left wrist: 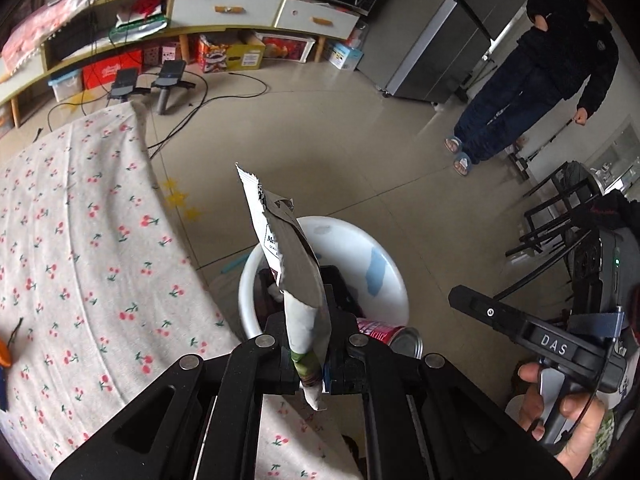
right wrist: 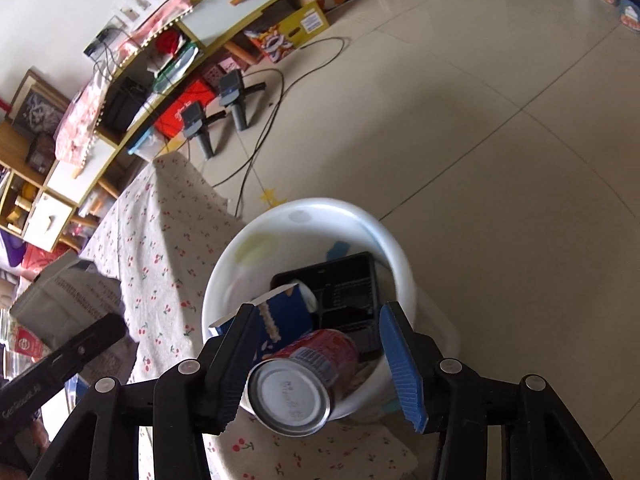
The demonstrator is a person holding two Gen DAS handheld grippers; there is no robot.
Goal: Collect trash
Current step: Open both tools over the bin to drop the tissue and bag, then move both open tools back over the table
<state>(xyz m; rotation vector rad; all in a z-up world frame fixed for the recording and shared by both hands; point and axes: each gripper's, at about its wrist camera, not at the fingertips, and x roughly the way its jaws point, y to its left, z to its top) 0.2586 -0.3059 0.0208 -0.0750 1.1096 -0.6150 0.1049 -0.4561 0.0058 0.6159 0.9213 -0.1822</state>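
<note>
From the left wrist camera, the left gripper [left wrist: 308,356] is clenched on a torn snack wrapper [left wrist: 294,280], which stands up from between the fingers, its ragged white top tilted to the left. Behind and below the wrapper sits a white bin [left wrist: 380,264] on the floor, just beside the edge of the table with the cherry-print cloth [left wrist: 80,240]. A red can [left wrist: 394,336] shows to the right of the fingers, over the bin's near rim. Lower right, a hand [left wrist: 560,412] holds the other gripper's handle. A person in dark clothes [left wrist: 560,68] stands well apart on the tiled floor.

From the right wrist camera, the right gripper [right wrist: 320,360] has its jaws spread wide. The can [right wrist: 304,380] lies between them, its silver end toward the camera, touching the left finger and apart from the blue-padded right one; whether anything supports it cannot be told. It sits over the near rim of the bin [right wrist: 312,210], which holds a black tray [right wrist: 348,292] and a blue carton [right wrist: 280,320]
</note>
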